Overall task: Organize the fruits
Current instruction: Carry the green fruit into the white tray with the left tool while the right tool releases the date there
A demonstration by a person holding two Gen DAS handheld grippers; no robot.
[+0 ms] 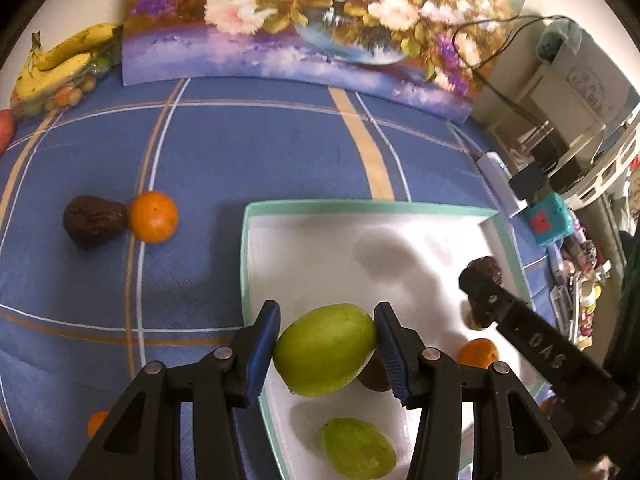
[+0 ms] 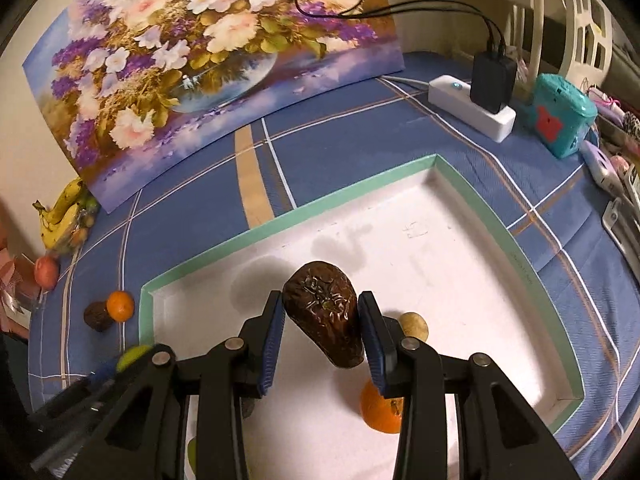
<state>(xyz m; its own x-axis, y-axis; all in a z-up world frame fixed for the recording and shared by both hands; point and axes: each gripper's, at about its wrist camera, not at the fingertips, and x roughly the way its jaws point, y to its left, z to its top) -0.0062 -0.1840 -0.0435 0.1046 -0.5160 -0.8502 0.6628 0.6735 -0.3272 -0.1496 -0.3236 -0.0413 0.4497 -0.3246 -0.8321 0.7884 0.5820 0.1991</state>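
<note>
My left gripper [image 1: 326, 346] is shut on a green mango [image 1: 326, 350] and holds it above the near left corner of the white tray [image 1: 400, 208]. A second green mango [image 1: 358, 448], a dark avocado [image 1: 374, 374] and an orange [image 1: 478, 352] lie in the tray below. My right gripper [image 2: 322, 330] is shut on a dark brown avocado [image 2: 324, 314] and holds it above the tray [image 2: 472, 200]. An orange [image 2: 380, 410] and a tan round fruit [image 2: 414, 326] lie in the tray under it. The right gripper also shows in the left wrist view [image 1: 480, 280].
On the blue checked cloth left of the tray lie an avocado [image 1: 94, 220] touching an orange [image 1: 154, 216], and another orange [image 1: 98, 422] near the front. Bananas [image 1: 60, 60] sit at the far left. A flower painting [image 1: 320, 20] stands behind. A power strip [image 2: 472, 106] and teal box [image 2: 562, 118] are at right.
</note>
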